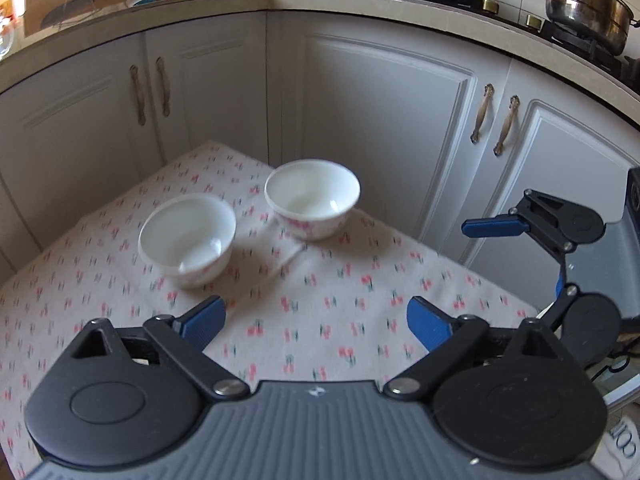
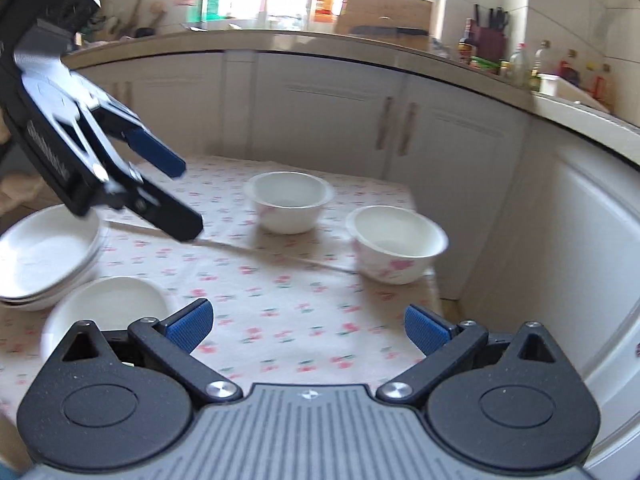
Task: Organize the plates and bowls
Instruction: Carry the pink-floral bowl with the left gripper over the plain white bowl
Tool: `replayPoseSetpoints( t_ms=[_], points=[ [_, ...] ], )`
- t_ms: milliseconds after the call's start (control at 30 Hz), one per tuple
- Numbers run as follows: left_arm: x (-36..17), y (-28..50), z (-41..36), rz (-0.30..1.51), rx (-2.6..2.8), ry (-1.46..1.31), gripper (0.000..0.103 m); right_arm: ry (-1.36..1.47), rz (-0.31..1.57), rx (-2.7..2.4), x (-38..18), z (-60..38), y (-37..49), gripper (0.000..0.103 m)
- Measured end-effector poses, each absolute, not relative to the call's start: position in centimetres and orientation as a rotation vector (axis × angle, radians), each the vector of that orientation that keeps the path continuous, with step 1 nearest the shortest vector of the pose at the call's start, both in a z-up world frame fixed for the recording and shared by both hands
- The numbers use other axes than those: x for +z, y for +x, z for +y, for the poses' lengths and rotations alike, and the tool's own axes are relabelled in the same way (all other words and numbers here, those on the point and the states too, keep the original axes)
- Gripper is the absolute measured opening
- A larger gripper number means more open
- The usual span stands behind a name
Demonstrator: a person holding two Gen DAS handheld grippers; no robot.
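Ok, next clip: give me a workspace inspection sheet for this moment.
Surface: table under a cherry-print cloth, creased.
Job's things: two floral bowls standing apart; stacked plates with a small dish beside them.
Clutter: nothing seen on the cloth.
Grippers: left tool open, empty; right tool open, empty.
Cables: dark cable by the table's edge.
Surroundings: white cabinets, steel pot on the stove.
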State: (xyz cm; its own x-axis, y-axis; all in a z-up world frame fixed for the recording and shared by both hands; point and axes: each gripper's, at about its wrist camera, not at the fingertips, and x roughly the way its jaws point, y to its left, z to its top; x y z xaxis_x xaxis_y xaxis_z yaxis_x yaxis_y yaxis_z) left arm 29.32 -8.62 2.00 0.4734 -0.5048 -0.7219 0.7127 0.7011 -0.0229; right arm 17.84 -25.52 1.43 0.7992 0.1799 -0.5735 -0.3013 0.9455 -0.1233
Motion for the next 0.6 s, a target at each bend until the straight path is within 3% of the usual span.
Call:
replayPoseSetpoints(
  t_ms=[600],
  points=[
    [-1.6, 42.2, -19.9, 0.880, -0.776, 0.343, 0.097, -0.277, 0.641, 0.187, -2.6, -28.8, 27.1, 0.103]
  ],
)
